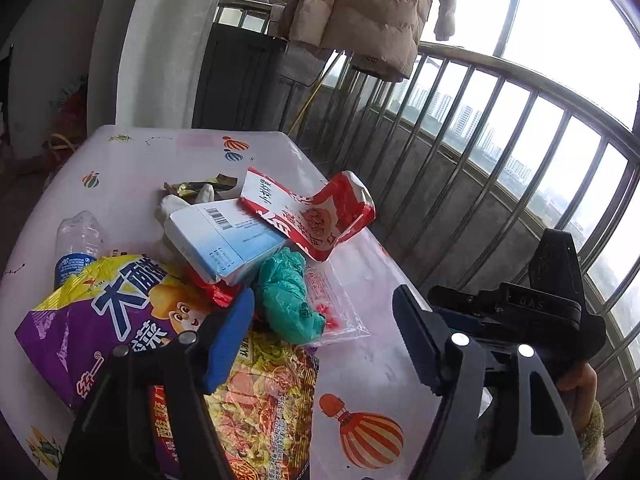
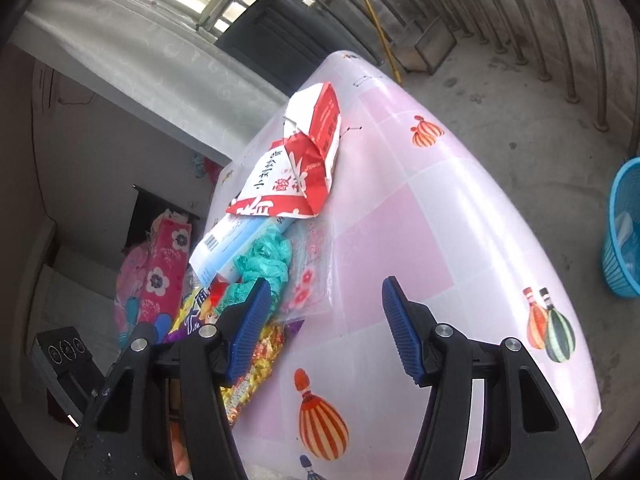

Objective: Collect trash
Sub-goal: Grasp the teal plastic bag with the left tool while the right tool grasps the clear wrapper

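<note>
Crowding pink table [image 2: 420, 216], wrappers [image 1: 256, 392], blue basket [image 2: 622, 236] apart

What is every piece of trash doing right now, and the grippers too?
Left gripper: open, empty.
Right gripper: open, empty.
Red-and-white bag: crumpled, leaning on the box.
White-and-blue box: tilted on the pile.
Green bag: scrunched.
Plastic bottle: squashed, lying down.
Blue basket: upright on floor.

Home balcony, high-rise flat. Bounded by a metal railing [image 1: 500, 120], beyond which distant tower blocks are seen. A padded coat [image 1: 372, 12] is hung overhead. A table [image 2: 420, 208] is covered with balloon-print cloth; a blue basket [image 2: 624, 236] is placed on the concrete floor.
</note>
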`<state>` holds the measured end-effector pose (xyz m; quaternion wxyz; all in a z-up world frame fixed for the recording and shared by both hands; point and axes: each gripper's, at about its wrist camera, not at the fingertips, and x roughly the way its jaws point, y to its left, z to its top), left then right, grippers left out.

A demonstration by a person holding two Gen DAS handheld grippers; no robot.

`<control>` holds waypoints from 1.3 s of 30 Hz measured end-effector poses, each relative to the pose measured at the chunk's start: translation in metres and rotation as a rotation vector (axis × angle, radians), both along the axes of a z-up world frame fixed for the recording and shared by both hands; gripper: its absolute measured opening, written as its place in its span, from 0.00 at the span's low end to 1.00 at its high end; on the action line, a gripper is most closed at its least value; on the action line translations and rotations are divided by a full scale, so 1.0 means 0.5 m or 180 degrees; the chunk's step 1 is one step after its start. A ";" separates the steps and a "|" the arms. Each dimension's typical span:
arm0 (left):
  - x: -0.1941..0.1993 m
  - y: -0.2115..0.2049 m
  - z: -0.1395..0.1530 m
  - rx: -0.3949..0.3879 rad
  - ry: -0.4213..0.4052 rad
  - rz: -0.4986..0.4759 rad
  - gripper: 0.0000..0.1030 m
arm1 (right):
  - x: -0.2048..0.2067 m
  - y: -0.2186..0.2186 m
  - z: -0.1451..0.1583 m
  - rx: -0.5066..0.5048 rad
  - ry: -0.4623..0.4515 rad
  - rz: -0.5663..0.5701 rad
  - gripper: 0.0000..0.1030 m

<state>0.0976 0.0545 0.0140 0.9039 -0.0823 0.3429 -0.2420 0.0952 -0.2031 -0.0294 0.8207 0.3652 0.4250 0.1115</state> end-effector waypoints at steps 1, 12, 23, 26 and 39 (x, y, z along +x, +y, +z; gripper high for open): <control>0.010 -0.002 -0.008 -0.0001 0.0060 0.0002 0.61 | 0.009 0.011 -0.003 0.0008 0.0041 0.0047 0.53; 0.081 -0.009 -0.083 0.0084 0.0512 0.0072 0.36 | 0.075 0.071 -0.076 0.0155 0.0495 0.0306 0.42; 0.086 -0.017 -0.106 0.0138 0.0649 0.0101 0.23 | 0.087 0.082 -0.087 0.0288 0.0584 0.0278 0.15; 0.088 -0.016 -0.104 0.0126 0.0660 0.0123 0.19 | 0.079 0.077 -0.089 0.0374 0.0587 0.0268 0.11; 0.054 0.003 -0.078 0.0014 0.0599 0.0153 0.14 | 0.046 0.031 -0.074 0.0612 0.0574 0.0269 0.02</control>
